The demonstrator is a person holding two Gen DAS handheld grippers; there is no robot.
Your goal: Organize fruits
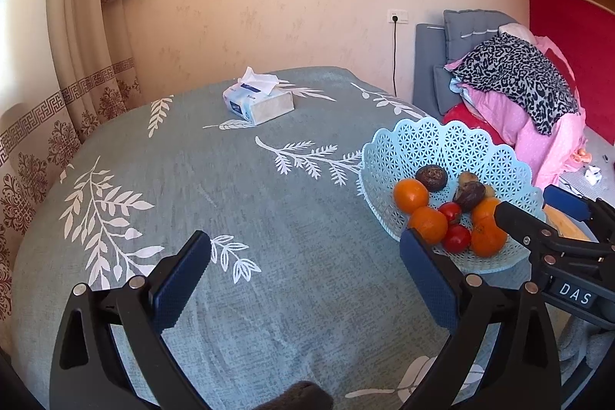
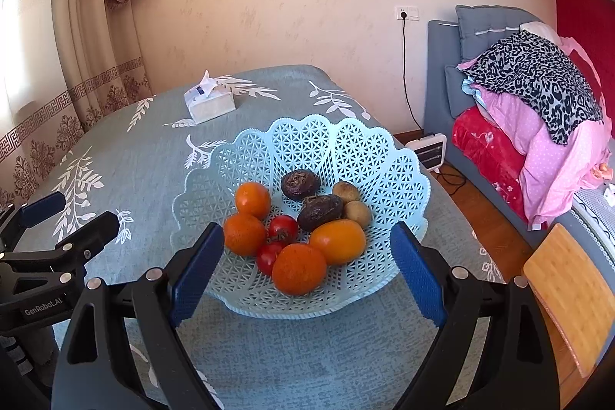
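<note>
A pale blue lattice fruit basket stands on the table's right side; it also shows in the left wrist view. In it lie several oranges, two red tomatoes, two dark wrinkled fruits and two small brown fruits. My right gripper is open and empty, its jaws standing just in front of the basket's near rim. My left gripper is open and empty over bare cloth, left of the basket. Each gripper shows at the edge of the other's view.
The table has a grey-green cloth with white leaf prints. A tissue box sits at the far side. A wooden chair seat stands at the right of the table. A bed with piled blankets and a small heater lie beyond.
</note>
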